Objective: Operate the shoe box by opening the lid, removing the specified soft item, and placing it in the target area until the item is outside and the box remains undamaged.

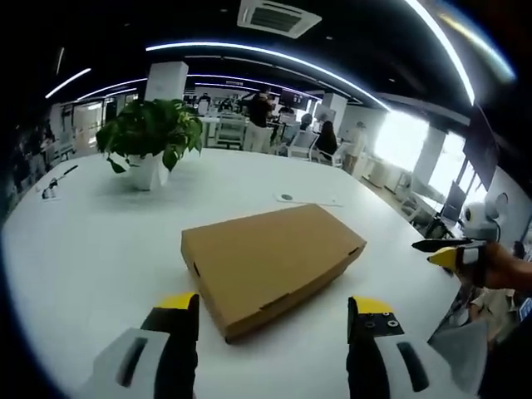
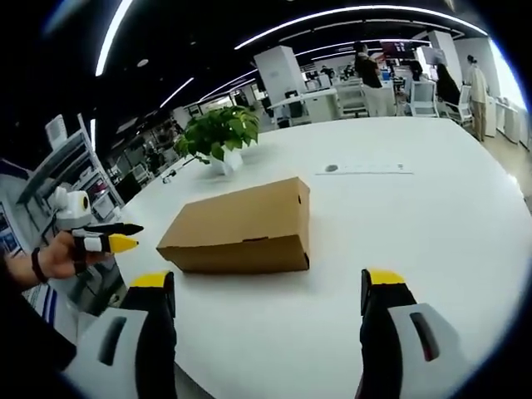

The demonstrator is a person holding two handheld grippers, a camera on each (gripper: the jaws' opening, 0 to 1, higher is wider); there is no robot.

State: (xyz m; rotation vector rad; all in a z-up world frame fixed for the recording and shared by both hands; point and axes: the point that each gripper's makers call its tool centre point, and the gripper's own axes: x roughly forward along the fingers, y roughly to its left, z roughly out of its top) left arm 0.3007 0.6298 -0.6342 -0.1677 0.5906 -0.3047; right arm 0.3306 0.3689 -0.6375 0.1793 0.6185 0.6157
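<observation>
While lidded, one shoe box (image 1: 270,262), one plant (image 1: 150,133).

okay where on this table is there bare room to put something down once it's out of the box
Bare white table lies right of the shoe box, short of the paper sheet, and between box and right gripper. The far-left corner by the potted plant is tighter.

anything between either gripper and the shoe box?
Nothing visible. The closed brown cardboard shoe box lies on bare white table, straight ahead of the open left gripper and open right gripper; the potted green plant stands beyond it.
</observation>
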